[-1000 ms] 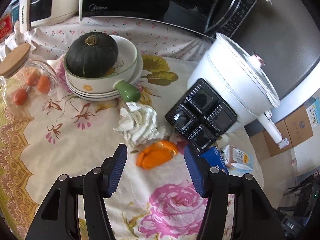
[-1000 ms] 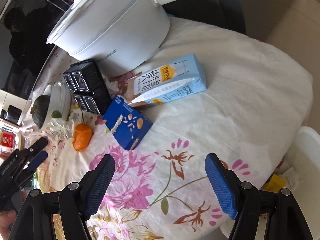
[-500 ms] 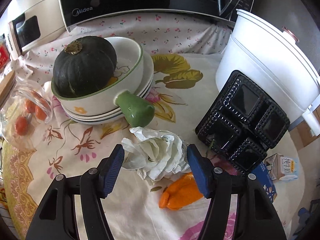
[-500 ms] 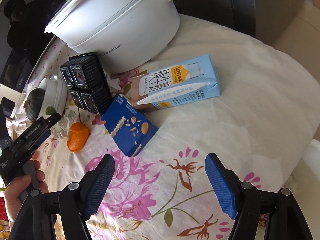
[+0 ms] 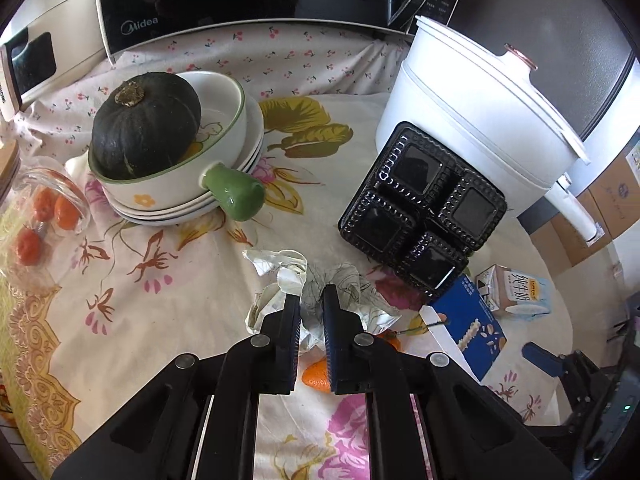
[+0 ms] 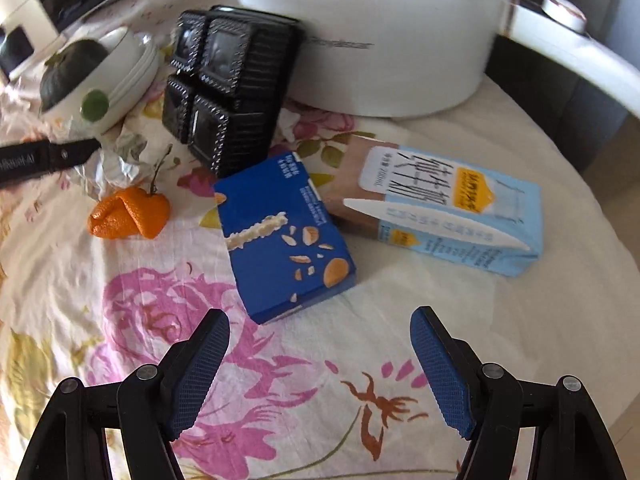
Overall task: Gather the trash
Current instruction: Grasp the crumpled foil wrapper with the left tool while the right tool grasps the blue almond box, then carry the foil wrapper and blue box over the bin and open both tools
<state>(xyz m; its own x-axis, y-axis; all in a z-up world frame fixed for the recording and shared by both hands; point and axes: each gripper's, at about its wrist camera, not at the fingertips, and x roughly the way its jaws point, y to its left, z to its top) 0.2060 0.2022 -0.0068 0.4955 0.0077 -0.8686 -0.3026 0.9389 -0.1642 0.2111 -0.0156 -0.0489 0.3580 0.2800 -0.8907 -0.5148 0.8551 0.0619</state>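
The left gripper (image 5: 311,300) has just closed its jaws on the crumpled tissue (image 5: 352,292), which lies on the floral tablecloth (image 5: 160,320) beside the orange peel (image 6: 128,212), so this piece of trash is ready to be lifted. The right gripper (image 6: 320,360) is wide open with nothing between its jaws, near the blue box (image 6: 284,236) (probably its next target). The bowl (image 5: 224,136) holds a dark squash (image 5: 146,124); the black tray (image 5: 420,208) looks empty.
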